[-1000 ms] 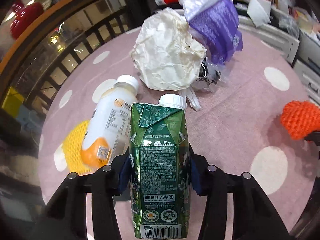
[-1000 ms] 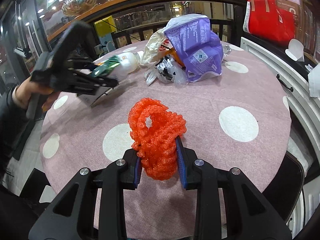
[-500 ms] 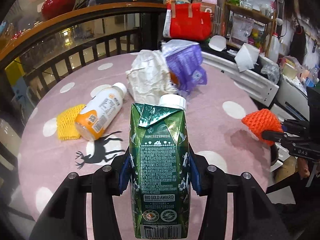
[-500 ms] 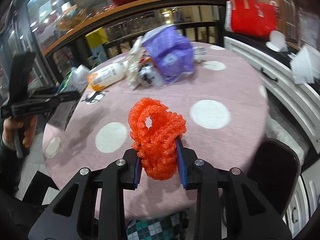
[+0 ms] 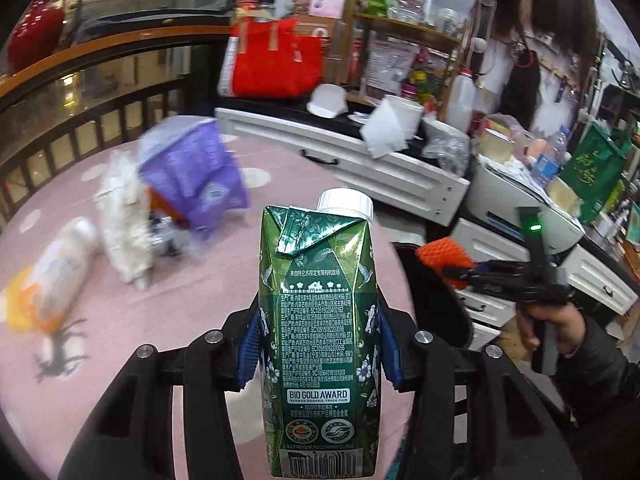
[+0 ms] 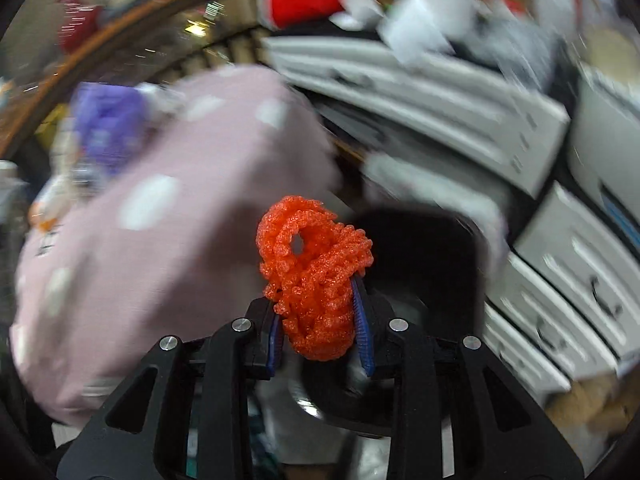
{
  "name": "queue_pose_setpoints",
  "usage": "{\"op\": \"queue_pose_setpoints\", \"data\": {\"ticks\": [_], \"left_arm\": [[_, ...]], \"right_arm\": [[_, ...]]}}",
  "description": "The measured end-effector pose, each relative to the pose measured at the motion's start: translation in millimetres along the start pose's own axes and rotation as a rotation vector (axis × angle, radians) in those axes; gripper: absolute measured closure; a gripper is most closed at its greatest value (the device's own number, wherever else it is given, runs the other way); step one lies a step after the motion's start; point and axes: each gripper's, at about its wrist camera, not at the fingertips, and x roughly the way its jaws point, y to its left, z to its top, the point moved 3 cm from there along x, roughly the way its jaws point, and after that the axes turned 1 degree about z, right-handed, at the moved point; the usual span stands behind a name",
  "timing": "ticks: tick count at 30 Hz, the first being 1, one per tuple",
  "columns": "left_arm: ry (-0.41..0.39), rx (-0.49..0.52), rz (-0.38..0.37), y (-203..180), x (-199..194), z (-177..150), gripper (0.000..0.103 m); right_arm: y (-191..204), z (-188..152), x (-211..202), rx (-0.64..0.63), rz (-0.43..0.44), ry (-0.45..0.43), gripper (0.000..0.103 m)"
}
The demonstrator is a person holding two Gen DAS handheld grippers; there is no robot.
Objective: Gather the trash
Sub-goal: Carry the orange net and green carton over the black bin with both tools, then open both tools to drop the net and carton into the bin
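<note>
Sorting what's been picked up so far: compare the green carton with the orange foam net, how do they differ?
The green carton is stiff, printed and flat-sided with a white cap; the orange foam net is soft, scrunched and full of holes. The carton sits in the left gripper, the net in the right gripper. Both are clamped between blue pads.

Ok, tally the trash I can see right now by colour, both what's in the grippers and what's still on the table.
Green: 1, carton in the left gripper
Orange: 1, foam net in the right gripper
Purple: 1, bag on the table
White: 2, crumpled wrapper and bottle
Yellow: 1, net under the bottle
Total: 6
</note>
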Motion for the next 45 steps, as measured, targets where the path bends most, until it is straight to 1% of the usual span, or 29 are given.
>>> {"op": "queue_pose_setpoints", "data": {"ticks": [1,3,4,5,8,12,14,15,16,19,22,24,28,29,32,35,37,39,42,45], "left_arm": [[0.006,0.009,-0.025,-10,9,4,0.055],[0.012,0.026,-0.054,-26,24,9,0.055],[0.016,0.034,-0.066,-32,29,10,0.055],[0.022,0.040,-0.074,-38,36,12,0.055],[0.043,0.053,-0.109,-57,55,17,0.055],[0.074,0.072,-0.131,-77,80,18,0.055],[0.096,0.080,-0.143,-88,94,17,0.055],[0.106,0.089,-0.147,-94,100,16,0.055],[0.112,0.095,-0.148,-98,105,15,0.055],[0.150,0.097,-0.160,-115,125,10,0.055],[0.176,0.097,-0.160,-130,144,3,0.055],[0.193,0.095,-0.157,-137,154,-2,0.055],[0.239,0.092,-0.148,-148,177,-14,0.055],[0.250,0.097,-0.142,-150,184,-17,0.055],[0.294,0.118,-0.126,-157,204,-24,0.055],[0.347,0.147,-0.103,-163,230,-34,0.055],[0.380,0.163,-0.081,-165,247,-41,0.055],[0.423,0.163,-0.073,-167,264,-48,0.055],[0.465,0.175,-0.062,-171,282,-56,0.055],[0.499,0.211,-0.028,-173,298,-66,0.055]], "right_arm": [[-9,-1,9,0.011,-0.019,0.027,0.073],[-31,-7,32,0.044,-0.067,0.085,0.073],[-38,-10,41,0.054,-0.077,0.112,0.073],[-47,-14,56,0.075,-0.081,0.162,0.073],[-66,-31,90,0.121,-0.089,0.268,0.073],[-78,-53,131,0.158,-0.108,0.378,0.072],[-81,-63,143,0.186,-0.111,0.396,0.058],[-83,-66,147,0.190,-0.115,0.403,0.042],[-85,-68,149,0.193,-0.124,0.402,0.033],[-90,-72,146,0.194,-0.140,0.366,0.033],[-96,-73,131,0.218,-0.146,0.326,0.033],[-101,-69,113,0.234,-0.149,0.276,0.033],[-112,-60,68,0.252,-0.208,0.155,0.033],[-120,-59,55,0.270,-0.230,0.120,0.033],[-140,-65,21,0.339,-0.289,0.046,0.033],[-157,-76,-11,0.407,-0.310,-0.017,0.033],[-166,-84,-27,0.433,-0.320,-0.046,0.033],[-172,-84,-35,0.449,-0.321,-0.060,0.033],[-170,-95,-48,0.463,-0.314,-0.076,0.033],[-168,-93,-54,0.462,-0.312,-0.098,0.033]]}}
